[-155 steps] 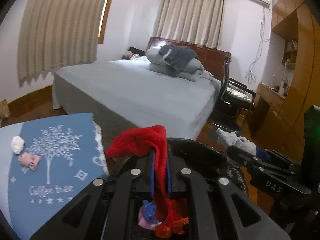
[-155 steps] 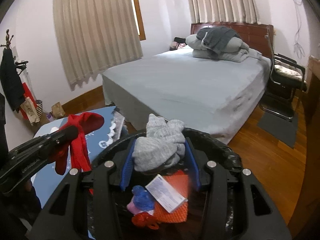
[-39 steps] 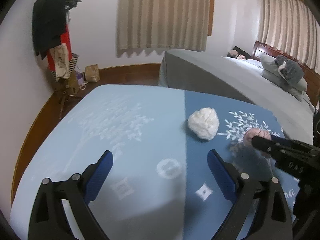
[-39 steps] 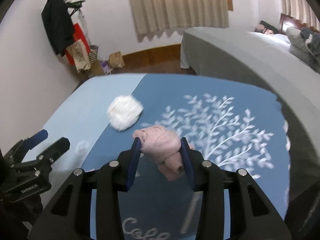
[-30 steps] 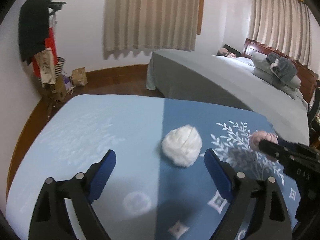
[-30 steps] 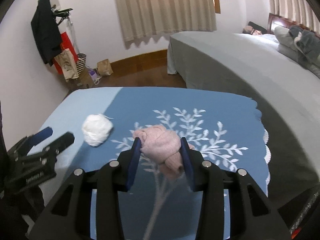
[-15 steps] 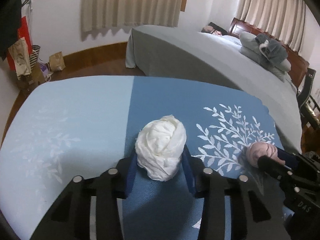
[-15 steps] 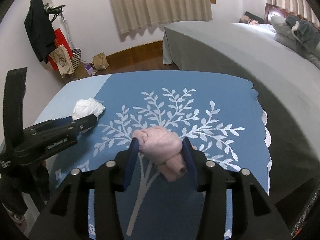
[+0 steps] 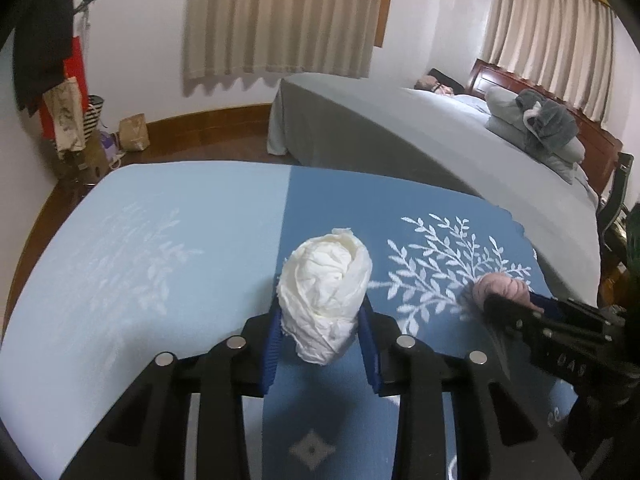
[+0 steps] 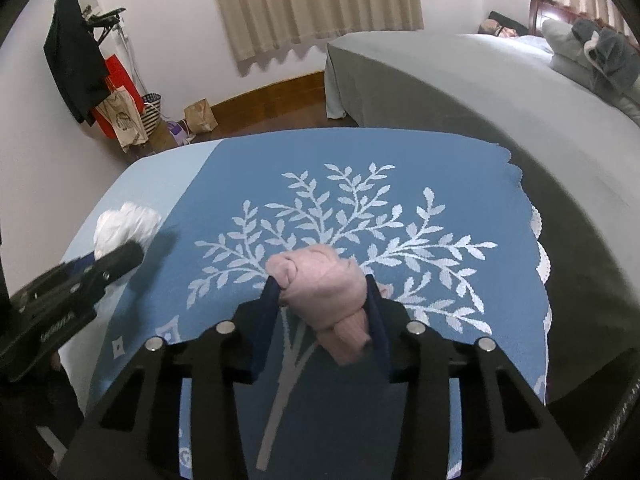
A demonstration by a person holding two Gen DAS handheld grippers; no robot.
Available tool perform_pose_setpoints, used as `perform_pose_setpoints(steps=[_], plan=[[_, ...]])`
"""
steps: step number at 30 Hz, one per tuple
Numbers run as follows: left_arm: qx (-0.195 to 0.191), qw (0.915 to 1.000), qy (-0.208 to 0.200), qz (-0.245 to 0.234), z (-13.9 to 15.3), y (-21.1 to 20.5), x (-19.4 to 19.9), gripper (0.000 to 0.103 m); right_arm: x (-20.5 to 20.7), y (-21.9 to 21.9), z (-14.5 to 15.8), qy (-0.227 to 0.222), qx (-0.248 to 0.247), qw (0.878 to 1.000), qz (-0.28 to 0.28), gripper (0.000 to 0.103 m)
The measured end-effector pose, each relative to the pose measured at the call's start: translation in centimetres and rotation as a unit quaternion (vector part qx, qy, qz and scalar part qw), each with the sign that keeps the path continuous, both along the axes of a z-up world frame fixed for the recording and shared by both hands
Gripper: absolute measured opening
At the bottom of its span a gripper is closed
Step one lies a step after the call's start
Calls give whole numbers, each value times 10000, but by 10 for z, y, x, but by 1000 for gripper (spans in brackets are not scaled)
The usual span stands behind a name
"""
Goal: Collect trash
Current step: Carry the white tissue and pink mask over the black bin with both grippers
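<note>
Left gripper [image 9: 320, 332]: jaws just closed, pinching the white paper wad [image 9: 325, 295], which stands tall between the pads.
Right gripper [image 10: 322, 312]: jaws just narrowed, clamped on the pink cloth bundle [image 10: 322, 294], its tail hanging toward the camera.
Counter [image 10: 460, 184]: blue tree-print cloth beneath both loads; whether either has lifted clear is hard to judge.
Bin: out of view, so neither hand looks nearer.
Writing: gripper lettering blurred.

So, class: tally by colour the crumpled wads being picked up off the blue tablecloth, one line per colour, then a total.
White wad, in the left gripper: 1
Pink wad, in the right gripper: 1
Total: 2
</note>
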State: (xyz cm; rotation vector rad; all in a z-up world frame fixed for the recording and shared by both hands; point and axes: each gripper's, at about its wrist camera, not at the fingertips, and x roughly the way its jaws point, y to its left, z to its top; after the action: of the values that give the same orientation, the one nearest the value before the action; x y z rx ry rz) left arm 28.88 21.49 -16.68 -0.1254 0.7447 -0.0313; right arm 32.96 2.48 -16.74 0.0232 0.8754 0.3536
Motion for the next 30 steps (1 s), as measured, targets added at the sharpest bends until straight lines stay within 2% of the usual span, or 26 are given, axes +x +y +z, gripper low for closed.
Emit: perform_pose_setpoints(steps=[13,30], plan=[[123,9992,-345,152,35,-16,-46,34,-49,-22,50,-549,151,9984,-23,39],[-4,9972,-747,-3,80,-57,-112,34,-134,-72,109,-1079,225,9937,-219,39]])
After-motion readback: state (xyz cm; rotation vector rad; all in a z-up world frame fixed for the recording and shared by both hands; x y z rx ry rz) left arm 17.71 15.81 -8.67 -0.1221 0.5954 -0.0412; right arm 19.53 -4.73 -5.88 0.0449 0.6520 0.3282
